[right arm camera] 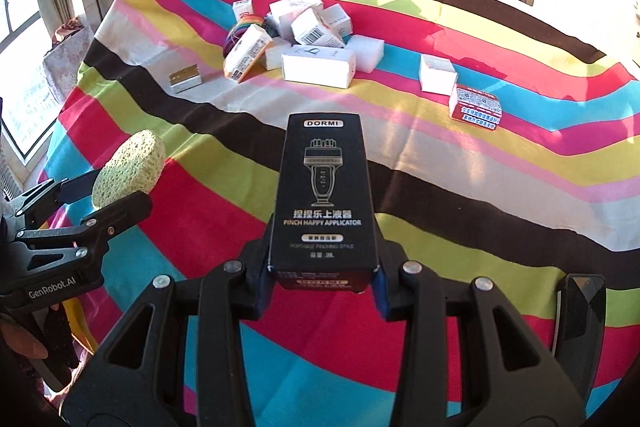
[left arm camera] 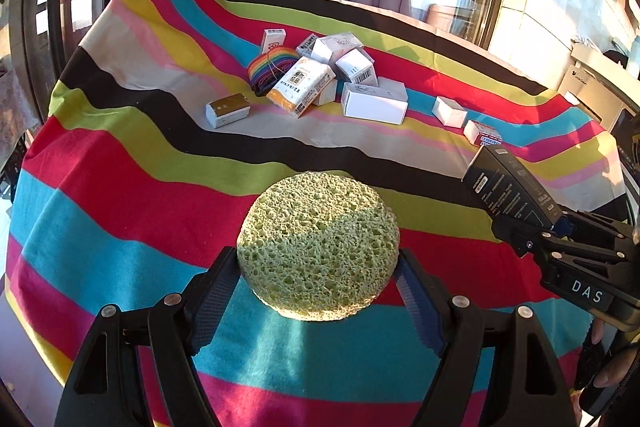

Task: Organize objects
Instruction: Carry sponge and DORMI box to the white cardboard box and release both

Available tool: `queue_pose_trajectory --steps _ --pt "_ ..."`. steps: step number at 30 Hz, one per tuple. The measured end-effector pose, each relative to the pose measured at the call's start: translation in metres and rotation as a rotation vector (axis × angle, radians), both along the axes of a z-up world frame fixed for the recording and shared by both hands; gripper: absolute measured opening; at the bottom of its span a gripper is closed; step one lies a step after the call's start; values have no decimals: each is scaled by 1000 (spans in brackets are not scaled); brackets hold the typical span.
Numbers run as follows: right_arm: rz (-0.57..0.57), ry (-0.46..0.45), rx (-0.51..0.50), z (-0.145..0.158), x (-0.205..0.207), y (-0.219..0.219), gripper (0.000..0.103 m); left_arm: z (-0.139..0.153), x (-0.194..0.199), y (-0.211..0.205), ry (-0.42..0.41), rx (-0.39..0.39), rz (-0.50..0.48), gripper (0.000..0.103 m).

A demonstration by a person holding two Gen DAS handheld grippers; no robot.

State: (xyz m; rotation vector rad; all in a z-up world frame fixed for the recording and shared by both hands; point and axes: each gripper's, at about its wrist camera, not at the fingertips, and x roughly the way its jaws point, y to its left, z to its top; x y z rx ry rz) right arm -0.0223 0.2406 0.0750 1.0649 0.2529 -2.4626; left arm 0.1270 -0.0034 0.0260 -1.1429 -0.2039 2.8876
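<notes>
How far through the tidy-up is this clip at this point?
Early to midway, at a guess. Done: nothing visibly sorted. In hand: the left claw is shut on the green sponge, the right claw on the black box, both above the striped cloth. Left: the pile of white boxes looks unsorted.

I see a table under a striped cloth [right arm camera: 460,187]. A long white box [right arm camera: 318,65] lies on it far off; piled behind it, more white boxes [right arm camera: 308,17]. Left of it, a gold-topped box [right arm camera: 185,78]; right of it, a red-edged box [right arm camera: 475,106].
</notes>
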Motion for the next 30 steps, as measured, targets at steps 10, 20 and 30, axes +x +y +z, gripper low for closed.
queue_pose_trajectory --steps 10,20,30 --pt "88 -8 -15 4 32 -26 43 5 46 -29 25 20 36 79" --pt "266 15 35 10 84 -81 43 15 90 -72 60 39 116 79" --pt "553 32 132 2 149 -153 43 0 156 -132 8 39 277 79"
